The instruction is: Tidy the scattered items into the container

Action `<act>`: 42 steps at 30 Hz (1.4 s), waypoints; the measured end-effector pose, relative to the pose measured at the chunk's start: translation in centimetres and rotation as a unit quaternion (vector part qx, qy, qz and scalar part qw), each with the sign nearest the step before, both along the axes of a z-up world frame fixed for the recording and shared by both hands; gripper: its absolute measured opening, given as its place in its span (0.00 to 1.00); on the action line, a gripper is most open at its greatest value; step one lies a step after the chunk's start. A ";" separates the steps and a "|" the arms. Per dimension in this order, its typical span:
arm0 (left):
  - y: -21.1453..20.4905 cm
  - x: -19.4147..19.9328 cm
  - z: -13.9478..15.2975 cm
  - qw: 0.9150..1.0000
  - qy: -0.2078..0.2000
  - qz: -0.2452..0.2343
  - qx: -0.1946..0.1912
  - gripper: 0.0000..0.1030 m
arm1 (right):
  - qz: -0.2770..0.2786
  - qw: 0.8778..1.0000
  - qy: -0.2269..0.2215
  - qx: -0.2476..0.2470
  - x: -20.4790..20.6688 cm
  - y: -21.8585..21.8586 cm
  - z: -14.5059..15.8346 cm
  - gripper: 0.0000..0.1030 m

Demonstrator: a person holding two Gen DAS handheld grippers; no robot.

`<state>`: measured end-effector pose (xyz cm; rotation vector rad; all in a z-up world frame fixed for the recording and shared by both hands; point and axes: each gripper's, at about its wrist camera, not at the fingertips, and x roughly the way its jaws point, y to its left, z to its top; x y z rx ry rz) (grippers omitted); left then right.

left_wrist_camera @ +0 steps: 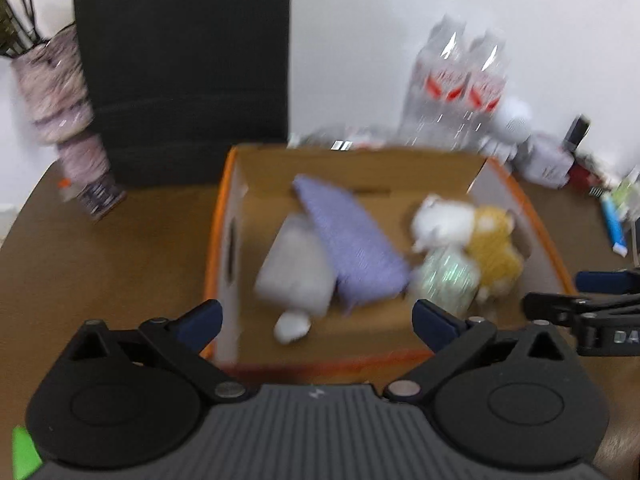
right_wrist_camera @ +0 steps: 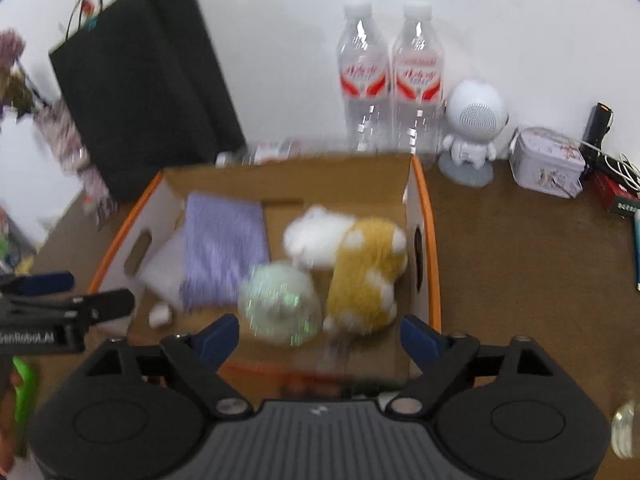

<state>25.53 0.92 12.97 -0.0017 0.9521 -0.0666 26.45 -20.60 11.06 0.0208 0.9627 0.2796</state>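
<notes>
An open cardboard box with orange edges (left_wrist_camera: pixel 218 240) (right_wrist_camera: pixel 428 208) stands on the brown table. Inside lie a purple cloth (left_wrist_camera: pixel 352 248) (right_wrist_camera: pixel 224 248), a grey-white pouch (left_wrist_camera: pixel 296 268) (right_wrist_camera: pixel 164 268), a small white piece (left_wrist_camera: pixel 292 326) (right_wrist_camera: pixel 160 314), a white and yellow plush toy (left_wrist_camera: pixel 480 236) (right_wrist_camera: pixel 360 264) and a pale green shiny packet (left_wrist_camera: pixel 448 276) (right_wrist_camera: pixel 280 304). My left gripper (left_wrist_camera: pixel 316 322) is open and empty at the box's near edge. My right gripper (right_wrist_camera: pixel 320 336) is open and empty above the near edge, by the packet. Both views are blurred.
A black paper bag (left_wrist_camera: pixel 180 72) (right_wrist_camera: pixel 140 92) stands behind the box on the left. Two water bottles (right_wrist_camera: pixel 392 80), a white robot figure (right_wrist_camera: pixel 472 128) and a tin (right_wrist_camera: pixel 548 164) stand at the back right. A patterned roll (left_wrist_camera: pixel 68 120) leans at the left.
</notes>
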 end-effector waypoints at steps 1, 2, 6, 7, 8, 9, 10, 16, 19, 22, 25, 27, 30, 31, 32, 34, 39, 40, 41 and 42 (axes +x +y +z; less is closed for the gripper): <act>0.3 -0.5 0.2 1.000 0.003 0.004 0.002 1.00 | 0.004 1.000 0.004 -0.005 -0.6 0.3 0.1 0.85; 0.5 -1.1 0.5 1.000 0.003 0.008 0.004 1.00 | 0.007 1.000 0.006 -0.007 -1.3 0.5 0.2 0.85; 0.6 -3.8 2.1 1.000 -0.006 0.006 0.009 1.00 | 0.016 1.000 0.008 0.005 -3.9 0.8 1.3 0.86; 0.4 -4.6 2.7 1.000 -0.011 0.004 0.015 1.00 | 0.018 1.000 0.005 0.003 -4.6 1.0 1.7 0.86; 0.2 -5.3 3.3 1.000 -0.017 0.003 0.023 1.00 | 0.019 1.000 0.002 0.000 -5.2 1.2 2.0 0.86; 0.1 -6.0 3.7 0.999 -0.022 0.004 0.031 1.00 | 0.020 1.000 -0.001 -0.004 -5.9 1.3 2.5 0.86; -0.2 -6.6 4.1 0.999 -0.027 0.004 0.038 1.00 | 0.020 1.000 -0.006 -0.006 -6.6 1.5 2.9 0.86; -0.7 -11.5 5.5 0.998 -0.056 -0.002 0.032 1.00 | 0.017 0.999 -0.033 0.001 -11.1 1.3 4.9 0.87; -0.8 -15.1 5.5 0.996 -0.089 -0.003 0.022 1.00 | 0.020 0.997 -0.074 0.009 -14.7 1.0 5.6 0.87; -0.7 -19.3 4.4 0.992 -0.124 0.001 0.011 1.00 | 0.024 0.991 -0.128 0.028 -19.3 0.4 4.8 0.94; -0.6 -23.9 1.5 0.988 -0.156 0.007 -0.009 1.00 | 0.020 0.983 -0.182 0.022 -24.1 0.0 2.3 0.95; -0.6 -26.7 -1.0 0.985 -0.173 0.004 -0.007 1.00 | 0.021 0.975 -0.222 -0.008 -27.5 0.2 -0.2 0.95; -0.6 -29.7 -3.8 0.982 -0.190 0.005 0.012 1.00 | 0.021 0.968 -0.246 -0.036 -30.8 0.3 -3.6 0.96; -0.7 -30.5 -4.5 0.980 -0.198 0.000 0.018 1.00 | 0.018 0.969 -0.244 -0.035 -31.4 0.1 -4.6 0.96; -0.8 -31.1 -5.2 0.979 -0.202 -0.004 0.025 1.00 | 0.013 0.971 -0.238 -0.030 -31.9 -0.1 -5.4 0.96; -0.9 -31.6 -6.4 0.980 -0.198 -0.004 0.030 1.00 | 0.003 0.975 -0.223 -0.006 -32.5 -0.6 -6.7 0.96; -1.3 -30.5 -9.2 0.989 -0.142 0.002 0.034 1.00 | 0.005 0.981 -0.194 -0.016 -32.3 -0.2 -9.1 0.99; -1.4 -30.5 -9.5 0.989 -0.140 -0.002 0.036 1.00 | 0.005 0.982 -0.189 -0.026 -32.2 0.1 -9.5 0.99; -1.4 -30.5 -9.7 0.990 -0.139 -0.005 0.036 1.00 | 0.006 0.982 -0.185 -0.032 -32.1 0.3 -9.7 0.99; -1.3 -30.5 -10.0 0.990 -0.138 -0.005 0.037 1.00 | 0.009 0.983 -0.180 -0.034 -31.9 0.5 -10.0 0.99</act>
